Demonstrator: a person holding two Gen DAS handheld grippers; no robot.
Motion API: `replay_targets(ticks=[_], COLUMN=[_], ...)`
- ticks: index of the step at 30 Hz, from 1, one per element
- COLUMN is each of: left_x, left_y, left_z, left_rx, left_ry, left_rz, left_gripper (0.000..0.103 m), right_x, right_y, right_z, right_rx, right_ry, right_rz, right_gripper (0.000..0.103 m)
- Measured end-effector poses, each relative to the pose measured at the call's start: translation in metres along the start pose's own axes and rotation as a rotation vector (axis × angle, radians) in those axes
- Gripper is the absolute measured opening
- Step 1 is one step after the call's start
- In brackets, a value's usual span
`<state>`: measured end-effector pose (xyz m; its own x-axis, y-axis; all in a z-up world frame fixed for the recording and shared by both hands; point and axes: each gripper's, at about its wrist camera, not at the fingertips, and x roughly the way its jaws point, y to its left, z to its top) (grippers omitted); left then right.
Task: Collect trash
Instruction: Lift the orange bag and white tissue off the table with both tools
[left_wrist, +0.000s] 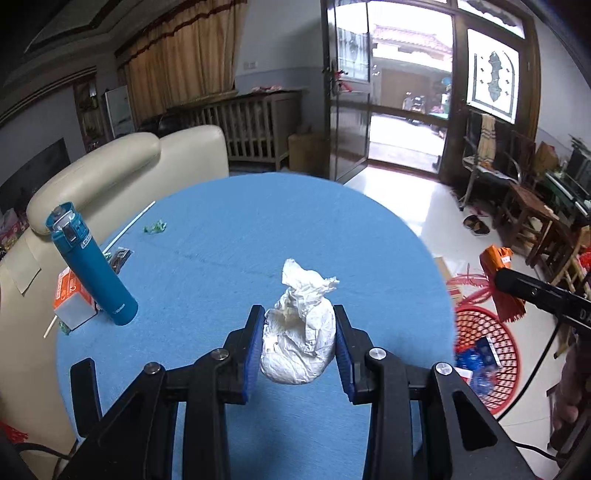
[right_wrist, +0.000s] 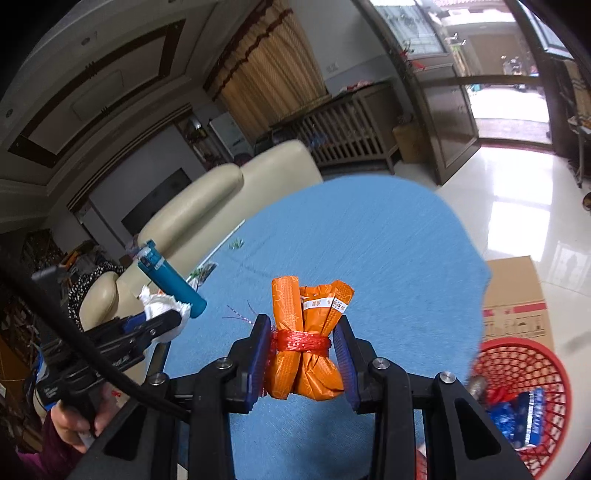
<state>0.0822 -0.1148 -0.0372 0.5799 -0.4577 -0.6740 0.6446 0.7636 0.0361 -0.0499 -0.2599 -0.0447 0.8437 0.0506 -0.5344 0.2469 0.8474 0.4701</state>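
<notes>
Left hand-held gripper (left_wrist: 298, 345): clamped on a crumpled white tissue wad (left_wrist: 300, 334), blue pads pressing both its sides; the wad is held clear above the blue surface (left_wrist: 229, 258).
Right hand-held gripper (right_wrist: 301, 354): clamped on an orange wrapper bundle (right_wrist: 308, 339) tied round the middle with red string, also held above the surface.
Red basket (right_wrist: 524, 369): on the floor at 4 o'clock in the right wrist view, just off the surface's edge; a blue packet (right_wrist: 517, 417) lies inside it.
Cardboard box (right_wrist: 517, 295): on the floor behind the basket, at 3 o'clock.
Teal bottle (left_wrist: 92, 266): upright on the surface at 9 o'clock in the left wrist view, touching an orange and white carton (left_wrist: 70, 299).
Other scraps: a green wrapper (left_wrist: 155, 227) at 10 o'clock, a white straw (left_wrist: 129, 229) just beside it.
Person's hand (right_wrist: 74, 424): at 8 o'clock in the right wrist view, gripping the left tool's handle.
</notes>
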Motion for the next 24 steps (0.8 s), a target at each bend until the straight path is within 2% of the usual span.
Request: replay_targets(ticks=[9,24], left_x=[-0.026,-0.048], left_y=[-0.031,-0.063], left_z=[-0.007,-0.005], left_rx=[0.039,0.143], left_ry=[-0.013,-0.067], left_rz=[-0.004,0.071], left_gripper=[0.038,0.038], right_x=[-0.055,-0.086], right_y=[-0.011,-0.025], right_z=[-0.006,-0.007], right_rx=[0.007,0.034], right_ry=[-0.077,-0.131], right_rz=[-0.024,-0.033], right_gripper=[0.037,0.037])
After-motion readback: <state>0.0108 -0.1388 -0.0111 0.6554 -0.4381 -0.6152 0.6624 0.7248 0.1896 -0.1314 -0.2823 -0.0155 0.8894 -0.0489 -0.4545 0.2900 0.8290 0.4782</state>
